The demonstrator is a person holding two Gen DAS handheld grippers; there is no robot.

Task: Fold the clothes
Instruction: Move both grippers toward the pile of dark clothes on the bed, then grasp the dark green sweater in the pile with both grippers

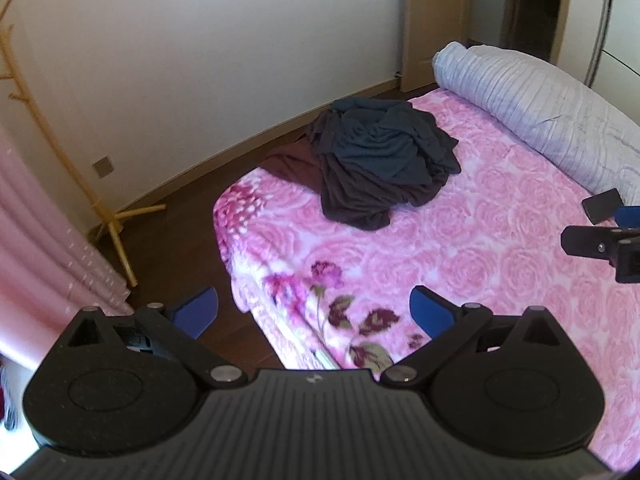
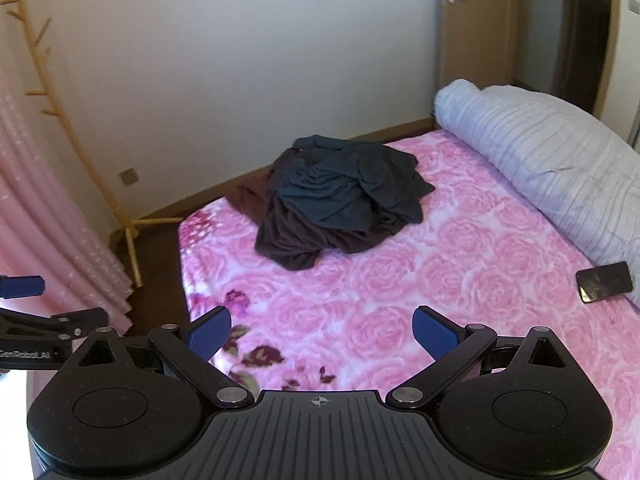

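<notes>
A crumpled heap of dark clothes [image 1: 380, 160] [image 2: 340, 204] lies on the pink rose-patterned bed cover [image 1: 460, 260] [image 2: 440, 280], near its far left corner: a dark teal garment on top, dark brown ones under it. My left gripper [image 1: 314, 312] hangs open over the near corner of the bed, well short of the heap, with nothing between its blue pads. My right gripper [image 2: 322, 336] is open too, above the near part of the bed, and holds nothing. Each gripper shows at the edge of the other's view.
A rolled grey quilt [image 1: 540, 100] [image 2: 552, 160] runs along the bed's right side, with a black phone [image 1: 602, 205] [image 2: 605, 281] beside it. A wooden coat stand [image 1: 60, 128] [image 2: 76, 140] and pink curtain [image 1: 44, 248] stand left. Dark floor lies between bed and wall.
</notes>
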